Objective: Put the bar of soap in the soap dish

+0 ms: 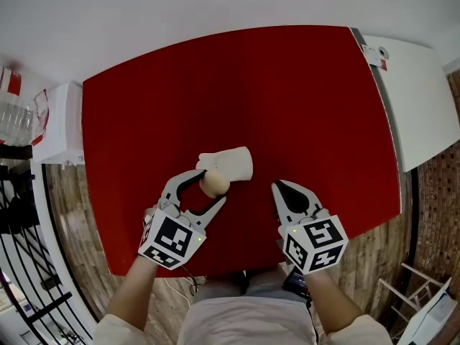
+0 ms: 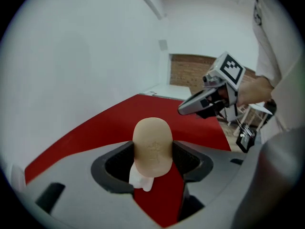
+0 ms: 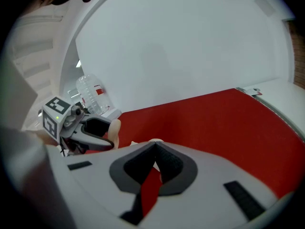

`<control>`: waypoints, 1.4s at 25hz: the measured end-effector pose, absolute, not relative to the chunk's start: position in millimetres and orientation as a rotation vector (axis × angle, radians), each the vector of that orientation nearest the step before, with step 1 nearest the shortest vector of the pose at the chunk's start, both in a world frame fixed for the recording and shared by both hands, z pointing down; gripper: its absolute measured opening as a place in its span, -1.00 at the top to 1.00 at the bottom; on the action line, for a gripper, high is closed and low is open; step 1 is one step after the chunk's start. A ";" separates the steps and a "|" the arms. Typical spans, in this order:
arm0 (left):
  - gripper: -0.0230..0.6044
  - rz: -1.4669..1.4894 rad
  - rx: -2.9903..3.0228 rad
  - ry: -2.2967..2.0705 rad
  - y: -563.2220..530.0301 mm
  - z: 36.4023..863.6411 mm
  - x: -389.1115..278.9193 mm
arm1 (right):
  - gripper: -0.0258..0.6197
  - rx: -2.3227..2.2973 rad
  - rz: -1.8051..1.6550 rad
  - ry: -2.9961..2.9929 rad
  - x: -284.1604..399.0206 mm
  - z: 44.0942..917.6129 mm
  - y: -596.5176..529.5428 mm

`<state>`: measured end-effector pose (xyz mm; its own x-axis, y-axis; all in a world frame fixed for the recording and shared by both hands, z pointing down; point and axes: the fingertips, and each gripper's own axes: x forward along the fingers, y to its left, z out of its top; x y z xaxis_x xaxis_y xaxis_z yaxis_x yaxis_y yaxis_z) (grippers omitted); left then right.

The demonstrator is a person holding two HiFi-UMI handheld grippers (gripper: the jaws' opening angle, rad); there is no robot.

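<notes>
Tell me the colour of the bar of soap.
The bar of soap is pale tan, almost beige; it shows best in the left gripper view.

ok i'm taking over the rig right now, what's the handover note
Left gripper: shut on the bar of soap.
Right gripper: shut, empty, low over the red table to the right of the dish.
Soap dish: white, mid-table, just beyond the soap.
Done: soap is gripped and at the dish's near edge.
Left: set the soap in the dish and let go.
</notes>
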<state>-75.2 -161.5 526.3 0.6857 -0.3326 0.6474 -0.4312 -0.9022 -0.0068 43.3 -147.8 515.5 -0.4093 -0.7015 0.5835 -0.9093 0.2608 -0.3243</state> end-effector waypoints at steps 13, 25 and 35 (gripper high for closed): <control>0.09 1.440 2.885 -0.071 -171.1 545.2 -57.6 | 0.91 1.524 0.933 -2.188 63.2 519.8 -140.7; 0.09 1.502 2.814 0.006 -185.1 596.6 -46.1 | 0.91 1.526 0.954 -2.173 73.4 531.0 -140.3; 0.09 1.510 2.769 0.060 -188.2 619.9 -43.4 | 0.91 1.530 0.973 -2.164 78.6 539.5 -143.0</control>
<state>-43.4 -188.2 619.9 0.5412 0.0269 0.8405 0.0396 -0.9992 0.0064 78.6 -143.0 539.5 -0.3771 -0.7023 0.6038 -0.9178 0.1959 -0.3453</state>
